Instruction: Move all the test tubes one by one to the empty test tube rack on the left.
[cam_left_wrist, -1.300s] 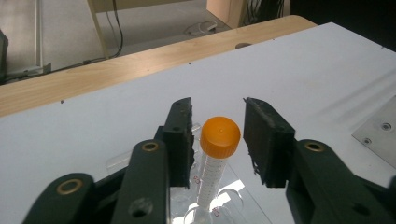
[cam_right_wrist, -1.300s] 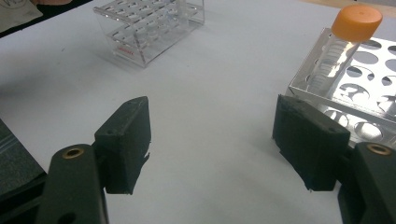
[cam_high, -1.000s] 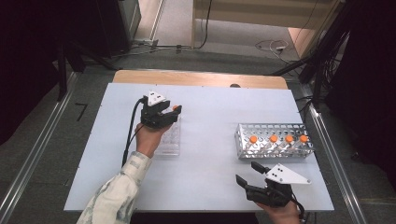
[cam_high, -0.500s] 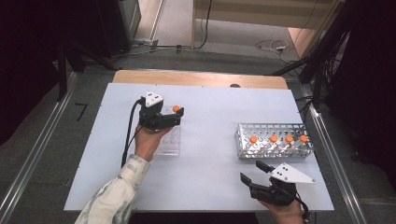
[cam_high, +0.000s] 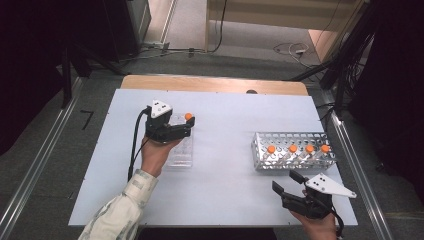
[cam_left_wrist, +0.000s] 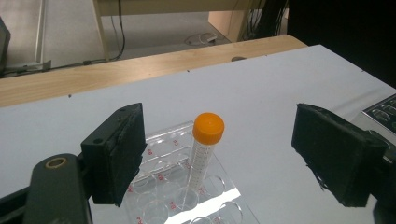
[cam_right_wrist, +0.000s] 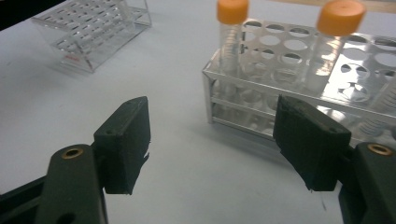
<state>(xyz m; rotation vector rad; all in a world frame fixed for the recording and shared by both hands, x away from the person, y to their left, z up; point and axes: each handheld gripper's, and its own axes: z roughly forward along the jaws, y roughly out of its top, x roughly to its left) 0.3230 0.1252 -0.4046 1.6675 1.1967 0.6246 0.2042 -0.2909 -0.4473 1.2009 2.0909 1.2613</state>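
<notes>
The white table (cam_high: 225, 150) carries two racks, well apart. The metal rack (cam_high: 292, 152) at the right holds four orange-capped tubes in a row. The clear plastic rack (cam_high: 181, 152) at the left holds one orange-capped tube (cam_left_wrist: 204, 149), standing slightly tilted in a hole. The left gripper (cam_high: 187, 125) has just been opening; its jaws stand wide on either side of that tube, clear of it. The right gripper (cam_high: 286, 181), near the metal rack, is open and empty.

red marks on clear rack (cam_left_wrist: 163, 154) — perhaps numbers, unreadable
</notes>
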